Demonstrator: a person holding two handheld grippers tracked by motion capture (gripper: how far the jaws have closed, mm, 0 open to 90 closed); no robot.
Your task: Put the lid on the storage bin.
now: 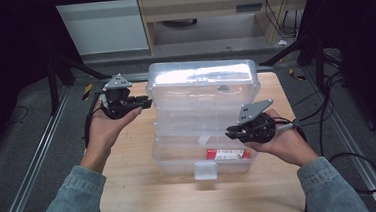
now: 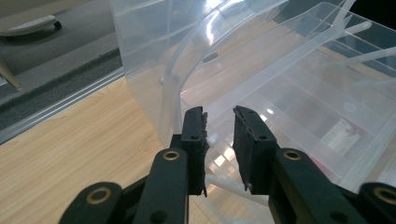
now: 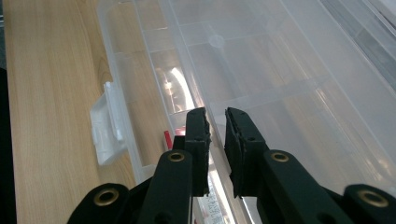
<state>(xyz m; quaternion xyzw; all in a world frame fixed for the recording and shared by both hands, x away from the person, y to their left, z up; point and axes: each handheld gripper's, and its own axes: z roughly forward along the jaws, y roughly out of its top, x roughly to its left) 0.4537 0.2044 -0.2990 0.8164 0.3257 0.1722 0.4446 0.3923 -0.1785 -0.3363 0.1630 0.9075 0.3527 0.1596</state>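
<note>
Slippage threatens: both grippers, left (image 1: pixel 144 103) and right (image 1: pixel 233 131), have fingers pinched on the clear organizer box's lid (image 1: pixel 202 92), whose slick edge could spring free and slam.

1. A light wooden table (image 1: pixel 146 189) with a pale grain carries the work.
2. Grey floor (image 1: pixel 27 132) lies around it, crossed by a metal rail (image 1: pixel 34 162).
3. Black cables (image 1: pixel 336 100) trail on the floor at right.
4. A beige cabinet (image 1: pixel 209 9) stands well behind, beside a white panel (image 1: pixel 103 26).
</note>
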